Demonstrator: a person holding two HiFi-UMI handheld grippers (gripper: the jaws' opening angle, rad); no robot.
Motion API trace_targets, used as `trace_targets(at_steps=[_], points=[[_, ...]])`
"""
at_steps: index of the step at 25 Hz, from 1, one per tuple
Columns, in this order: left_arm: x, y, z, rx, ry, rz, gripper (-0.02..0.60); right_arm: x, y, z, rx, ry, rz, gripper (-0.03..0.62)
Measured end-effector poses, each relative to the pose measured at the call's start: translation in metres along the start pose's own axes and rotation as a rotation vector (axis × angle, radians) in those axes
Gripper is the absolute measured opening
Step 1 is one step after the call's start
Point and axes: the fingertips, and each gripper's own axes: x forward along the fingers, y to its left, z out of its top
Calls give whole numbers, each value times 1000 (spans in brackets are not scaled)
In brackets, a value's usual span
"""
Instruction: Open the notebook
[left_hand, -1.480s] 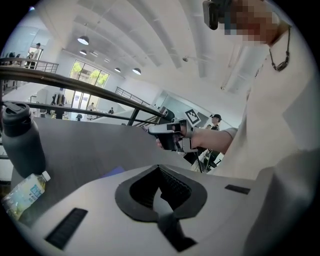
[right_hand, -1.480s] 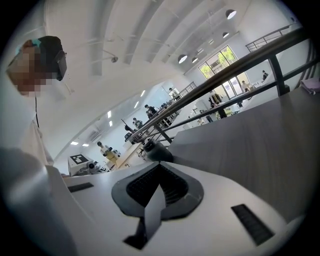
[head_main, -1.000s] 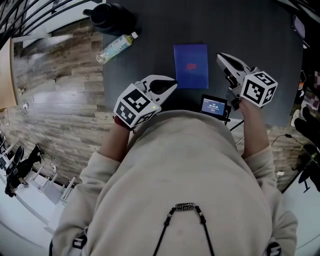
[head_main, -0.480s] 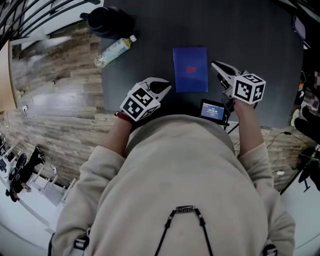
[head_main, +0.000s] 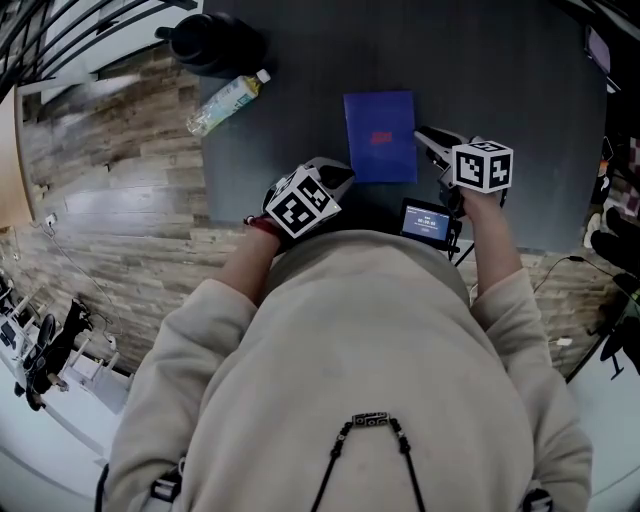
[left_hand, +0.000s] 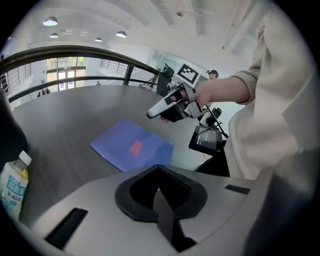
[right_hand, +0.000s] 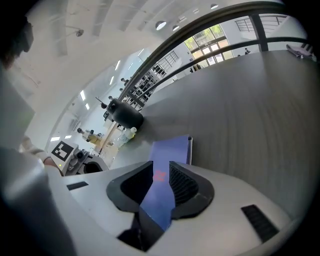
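at the far left edge of the dark grey tabletop (head_main: 520, 120) a clear plastic bottle (head_main: 228, 100) with a pale green label is lying on its side beside a black rounded jug (head_main: 208, 38). the left gripper (head_main: 338, 174) is angling down just left of the notebook's near corner, its jaws pressing together on nothing. the blue rectangular notebook (head_main: 380, 136), closed, red mark on its cover, is lying flat between both grippers. the right gripper (head_main: 421, 134) is hanging at its right edge; its jaws have just been opening to a narrow gap, gripping nothing, the cover showing through beyond them. a small black screen (head_main: 428, 220) is sitting nearest the person.
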Motion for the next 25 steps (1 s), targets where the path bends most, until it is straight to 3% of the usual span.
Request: trace_targets(at_steps=[7, 19, 25], points=[[22, 9, -15, 19, 72, 8, 2, 9, -15, -15, 46, 49, -39, 125], [52, 5, -28, 133, 171, -38, 2, 27, -31, -42, 88, 132, -69, 202], [64, 4, -40, 163, 221, -47, 2, 30, -31, -50, 85, 155, -60, 209]])
